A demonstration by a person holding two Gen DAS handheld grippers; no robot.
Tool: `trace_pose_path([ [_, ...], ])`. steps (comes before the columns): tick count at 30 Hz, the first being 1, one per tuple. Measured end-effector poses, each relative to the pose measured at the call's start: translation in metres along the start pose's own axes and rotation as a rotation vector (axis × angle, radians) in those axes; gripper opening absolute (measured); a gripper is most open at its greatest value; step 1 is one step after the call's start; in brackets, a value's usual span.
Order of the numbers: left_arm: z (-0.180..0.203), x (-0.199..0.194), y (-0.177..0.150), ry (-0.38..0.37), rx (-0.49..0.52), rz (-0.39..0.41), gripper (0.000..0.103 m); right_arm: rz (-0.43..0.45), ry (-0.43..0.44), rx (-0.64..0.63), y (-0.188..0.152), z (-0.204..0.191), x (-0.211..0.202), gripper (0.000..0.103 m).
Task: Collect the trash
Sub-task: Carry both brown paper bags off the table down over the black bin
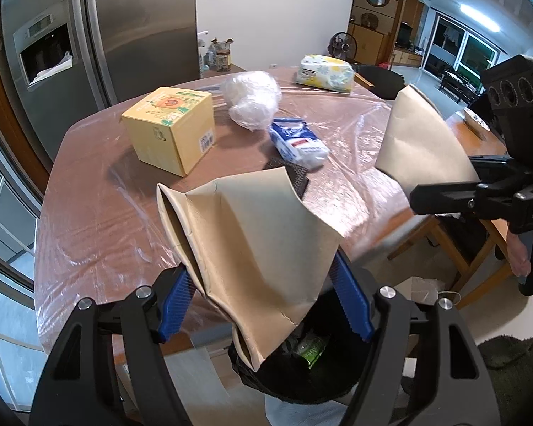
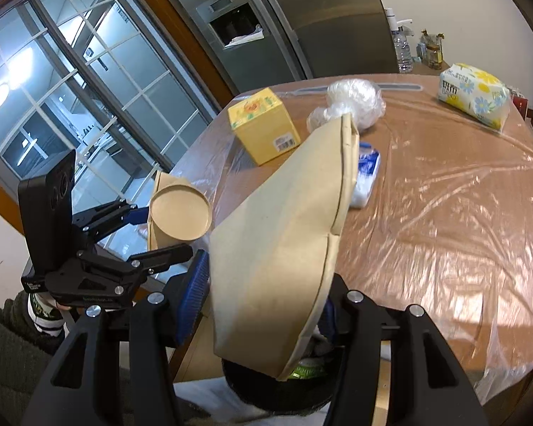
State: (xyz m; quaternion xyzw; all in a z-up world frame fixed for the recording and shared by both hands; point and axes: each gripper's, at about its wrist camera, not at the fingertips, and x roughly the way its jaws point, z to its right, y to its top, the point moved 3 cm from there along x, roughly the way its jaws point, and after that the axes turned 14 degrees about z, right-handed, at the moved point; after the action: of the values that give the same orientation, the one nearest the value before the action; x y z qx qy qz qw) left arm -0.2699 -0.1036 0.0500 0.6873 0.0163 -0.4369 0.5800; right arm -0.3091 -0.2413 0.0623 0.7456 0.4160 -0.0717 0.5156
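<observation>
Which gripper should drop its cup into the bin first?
Probably left. The left gripper holds its crushed paper cup with the lower end already over the black bin; both cups are near it.

Paper cups (image 1: 252,245) – plain tan. Box (image 1: 170,127) – yellow, orange print. Tissue pack (image 2: 474,94) – white, blue-yellow flowers. Packet (image 1: 298,143) – blue-white. Gripper pads (image 1: 351,301) blue.
</observation>
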Motion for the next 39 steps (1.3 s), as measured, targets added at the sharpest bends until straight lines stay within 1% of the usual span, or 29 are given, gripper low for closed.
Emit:
trace_pose_path([
  [6, 0.018, -0.011, -0.015, -0.033, 0.019, -0.024, 0.072, -0.042, 0.024, 0.003, -0.022, -0.008, -0.009, 0.052],
  [17, 0.041, -0.015, -0.046, -0.087, 0.035, -0.088, 0.072, -0.133, 0.026, 0.004, -0.061, -0.019, -0.007, 0.052],
  [21, 0.046, -0.015, -0.056, -0.09, 0.055, -0.11, 0.072, -0.158, 0.025, 0.007, -0.073, -0.018, -0.008, 0.052],
  [30, 0.052, -0.01, -0.079, -0.1, 0.061, -0.164, 0.072, -0.223, -0.003, 0.016, -0.101, -0.009, -0.005, 0.052],
  [39, 0.051, 0.006, -0.102, -0.082, 0.062, -0.219, 0.072, -0.269, -0.028, 0.014, -0.124, -0.002, 0.007, 0.052],
])
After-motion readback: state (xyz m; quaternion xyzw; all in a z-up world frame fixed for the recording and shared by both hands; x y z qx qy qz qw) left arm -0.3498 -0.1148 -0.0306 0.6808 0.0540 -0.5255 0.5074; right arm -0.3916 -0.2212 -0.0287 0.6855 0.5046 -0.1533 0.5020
